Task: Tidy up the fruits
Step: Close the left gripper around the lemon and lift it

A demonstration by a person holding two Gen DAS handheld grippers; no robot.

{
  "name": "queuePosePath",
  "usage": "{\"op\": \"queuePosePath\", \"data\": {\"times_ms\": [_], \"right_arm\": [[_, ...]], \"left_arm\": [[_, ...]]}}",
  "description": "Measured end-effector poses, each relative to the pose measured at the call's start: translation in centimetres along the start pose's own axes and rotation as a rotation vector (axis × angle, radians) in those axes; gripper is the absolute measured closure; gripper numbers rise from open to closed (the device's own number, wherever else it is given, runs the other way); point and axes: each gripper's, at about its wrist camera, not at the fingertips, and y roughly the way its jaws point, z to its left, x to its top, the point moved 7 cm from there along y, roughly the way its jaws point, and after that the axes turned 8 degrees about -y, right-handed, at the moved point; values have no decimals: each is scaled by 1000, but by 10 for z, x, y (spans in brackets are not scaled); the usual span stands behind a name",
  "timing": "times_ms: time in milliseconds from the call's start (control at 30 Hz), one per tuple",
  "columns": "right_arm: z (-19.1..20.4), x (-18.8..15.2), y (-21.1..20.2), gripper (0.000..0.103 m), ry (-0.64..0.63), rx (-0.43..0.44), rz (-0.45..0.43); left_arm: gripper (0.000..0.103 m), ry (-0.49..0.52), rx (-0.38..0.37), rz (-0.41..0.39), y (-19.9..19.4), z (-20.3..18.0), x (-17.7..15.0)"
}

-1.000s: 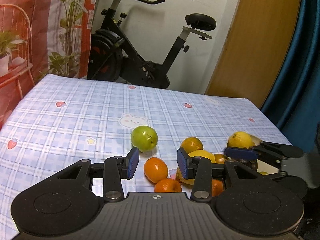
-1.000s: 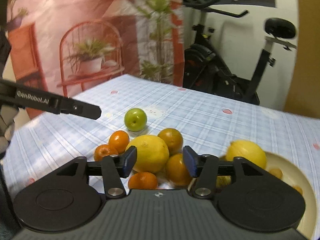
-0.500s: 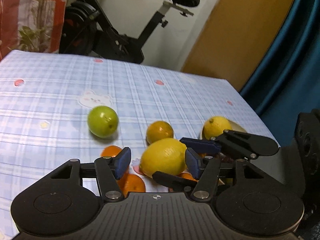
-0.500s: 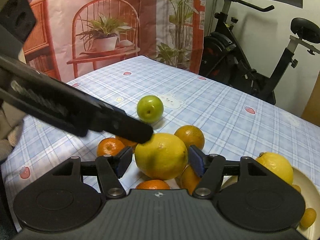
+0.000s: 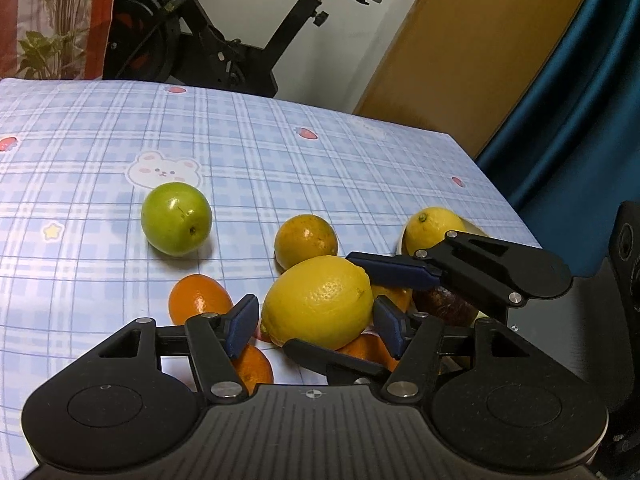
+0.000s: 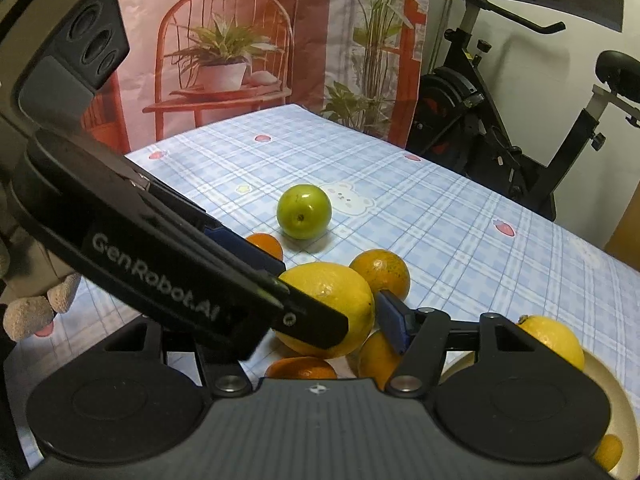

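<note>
Two lemons, one green fruit [image 5: 176, 218], one dark brown fruit [image 5: 440, 300], at least five oranges [image 5: 306, 240] and one pale plate [image 6: 616, 404] counted on the checked tablecloth [image 5: 320, 168]. Large lemon [image 5: 316, 292] lying on top of the orange pile, directly between the fingers of both tools at once. Second lemon [image 5: 434, 226] beyond the right-hand fingers, at the plate's edge. Green fruit well ahead and to the left of the left-hand fingers, apart from the pile. Two oranges just beside the left finger of the left gripper [image 5: 312, 326], one ahead of it and one beneath it; others under and behind the large lemon; one small orange on the plate. Left gripper: jaws opening, about half wide, blue pads [image 5: 240, 326] either side of the large lemon, a clear gap on the left side, the right pad very close. Right gripper [image 5: 320, 302]: crossing from the right, about half wide, one finger over the lemon's far top and one under its near side, visible pad [image 6: 394, 326] close against the skin; impossible to say whether pressing or merely alongside.
</note>
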Motion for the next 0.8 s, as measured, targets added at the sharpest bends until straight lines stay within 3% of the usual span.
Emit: {"op": "queuePosePath", "data": {"times_ms": [233, 467, 633, 800], "right_arm": [[-1, -2, -2, 40, -6, -12, -15], [-3, 4, -23, 40, 3, -45, -99], [-8, 4, -45, 40, 40, -66, -152], [-12, -6, -66, 40, 60, -103, -176]], "left_arm": [[40, 31, 0, -52, -11, -8, -2], [40, 41, -22, -116, -29, -23, 2], [40, 118, -7, -158, -34, -47, -4], [40, 141, -31, -152, -30, -67, -8]]}}
